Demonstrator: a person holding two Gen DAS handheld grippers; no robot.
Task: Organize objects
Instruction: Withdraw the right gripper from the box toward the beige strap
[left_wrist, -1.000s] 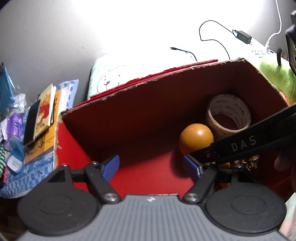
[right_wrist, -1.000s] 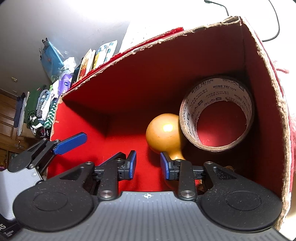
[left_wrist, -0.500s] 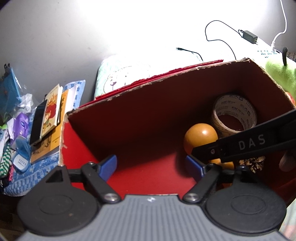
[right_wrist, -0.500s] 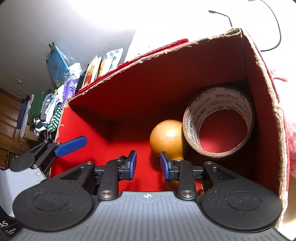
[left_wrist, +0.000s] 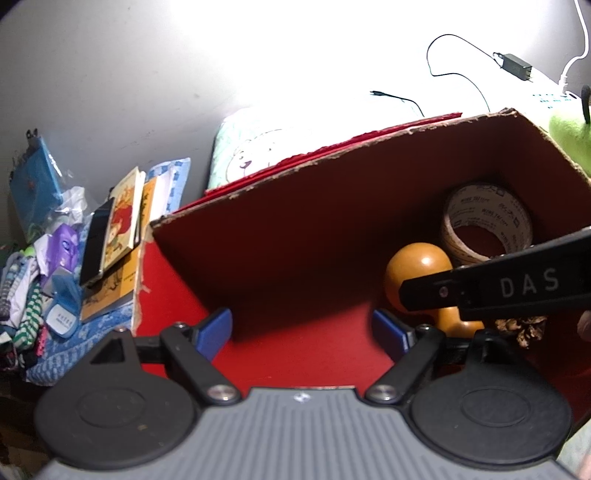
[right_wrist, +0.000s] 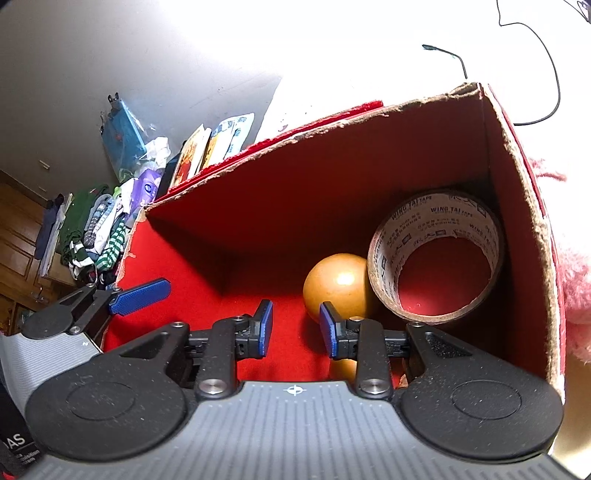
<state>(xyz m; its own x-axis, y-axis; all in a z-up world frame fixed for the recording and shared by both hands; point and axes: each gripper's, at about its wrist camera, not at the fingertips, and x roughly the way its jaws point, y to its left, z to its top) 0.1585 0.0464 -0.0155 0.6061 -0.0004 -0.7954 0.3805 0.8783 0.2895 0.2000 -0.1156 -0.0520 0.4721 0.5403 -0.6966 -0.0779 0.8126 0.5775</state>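
From the left wrist camera, we see our left gripper (left_wrist: 303, 330) spread wide over the red floor of the cardboard box (left_wrist: 332, 206), with nothing between its blue pads. Toward the box's right end, a wooden gourd-shaped object (left_wrist: 419, 271) lies on the floor, and a roll of printed tape (left_wrist: 487, 225) leans in the far right corner just behind it, the two touching or nearly so. A small pine cone (left_wrist: 524, 328) sits by the gourd's narrow end. The black body of the other tool marked DAS crosses in front of these. Outside the box's left wall lie stacked books (left_wrist: 118, 236) and a heap of clothes.

From the right wrist camera, we see our right gripper (right_wrist: 295, 328) inside the same box (right_wrist: 369, 177), its pads parted by a narrow gap and gripping nothing. The gourd (right_wrist: 338, 282) lies just ahead of the right pad, against the tape roll (right_wrist: 436, 251) in the box's right corner.
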